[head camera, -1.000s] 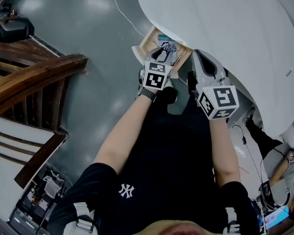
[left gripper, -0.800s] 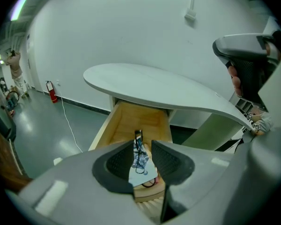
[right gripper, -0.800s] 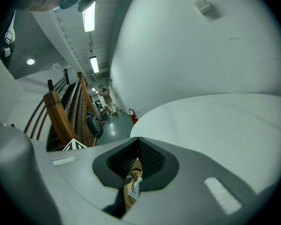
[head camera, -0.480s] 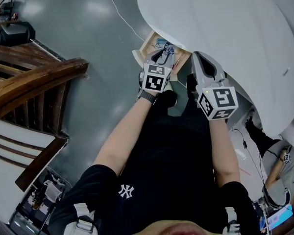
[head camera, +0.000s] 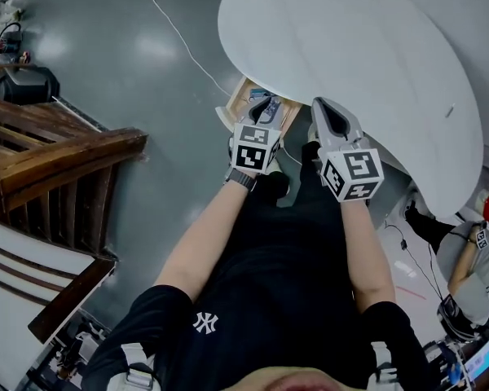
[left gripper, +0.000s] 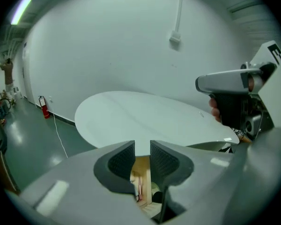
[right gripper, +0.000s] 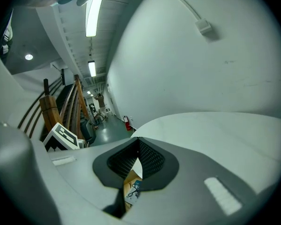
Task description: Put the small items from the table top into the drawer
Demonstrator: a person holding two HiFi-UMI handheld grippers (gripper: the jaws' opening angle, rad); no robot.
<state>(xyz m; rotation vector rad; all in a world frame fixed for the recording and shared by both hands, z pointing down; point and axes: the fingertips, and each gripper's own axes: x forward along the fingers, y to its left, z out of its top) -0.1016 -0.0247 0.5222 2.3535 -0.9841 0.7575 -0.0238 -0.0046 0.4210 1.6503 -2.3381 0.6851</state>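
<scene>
black t-shirt, white logo, dark wristwatch

lab hall, grey floor, strip lights

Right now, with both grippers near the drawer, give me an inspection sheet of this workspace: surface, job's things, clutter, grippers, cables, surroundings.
Surface: white oval table top; the visible part is bare except for a tiny dark speck near its right edge.
Job's things: light wooden drawer, open under the table edge; it holds small items, one of them blue, too small to name.
Clutter: nothing seen.
Grippers: left gripper above the drawer, jaws narrowly apart, nothing between them; right gripper beside it, jaws together, empty.
Cables: thin white cable lying across the grey floor.
Surroundings: dark wooden slatted chair at the left; another person at the right edge.
</scene>
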